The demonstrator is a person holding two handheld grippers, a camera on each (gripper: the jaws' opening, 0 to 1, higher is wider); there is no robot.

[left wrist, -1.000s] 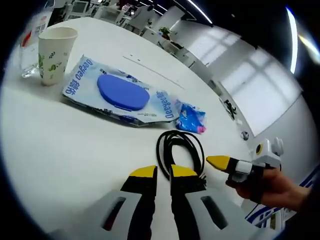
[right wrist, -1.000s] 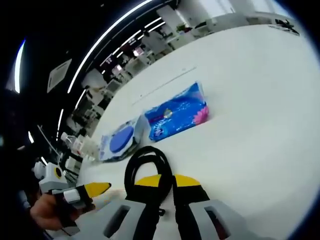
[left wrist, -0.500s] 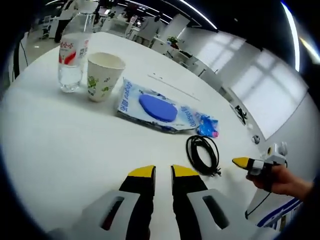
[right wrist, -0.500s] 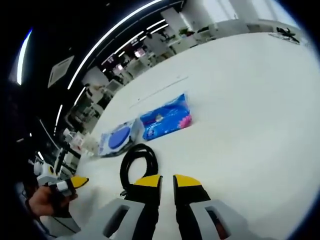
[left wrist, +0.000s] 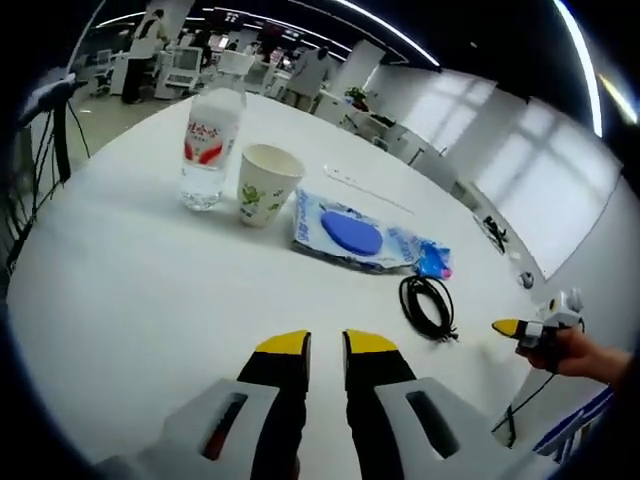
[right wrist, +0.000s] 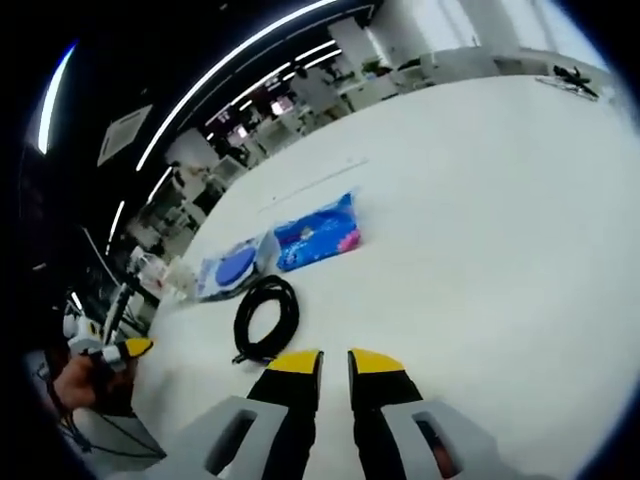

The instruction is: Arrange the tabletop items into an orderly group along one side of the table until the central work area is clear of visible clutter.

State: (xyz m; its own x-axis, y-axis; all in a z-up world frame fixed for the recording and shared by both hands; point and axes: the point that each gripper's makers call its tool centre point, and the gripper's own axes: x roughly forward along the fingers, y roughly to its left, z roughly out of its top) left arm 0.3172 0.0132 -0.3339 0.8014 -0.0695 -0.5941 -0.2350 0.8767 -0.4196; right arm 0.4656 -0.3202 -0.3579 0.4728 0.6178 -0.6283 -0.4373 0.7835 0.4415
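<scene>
The left claw point(left wrist: 325, 345) hangs over bare white worktop point(left wrist: 130, 290), its yellow-tipped jaws nearly together with a thin gap and nothing between them. The right claw point(right wrist: 322, 362) is the same: jaws close, empty, above the worktop point(right wrist: 500, 200).

Outward from the left claw, a coiled black cable point(left wrist: 428, 305) lies flat, well apart from both claws. Beyond it lie a small blue-and-pink plastic packet point(left wrist: 436, 262) and, touching or just beside it, a flat blue wet-wipe pack with a round blue lid point(left wrist: 355, 232). Next comes a white paper cup with a green print point(left wrist: 265, 183), then a clear plastic water bottle with a red label point(left wrist: 208, 148), both upright. In the right gripper view the cable point(right wrist: 265, 316) sits nearest, with the wipe pack point(right wrist: 232, 270) and blue packet point(right wrist: 315, 235) behind it.

The items already form a rough line, so the tidying looks nearly complete. The cable sits a little out of that row; I judge any next move would be to open one claw, pinch the coil and slide it closer to the packet.
</scene>
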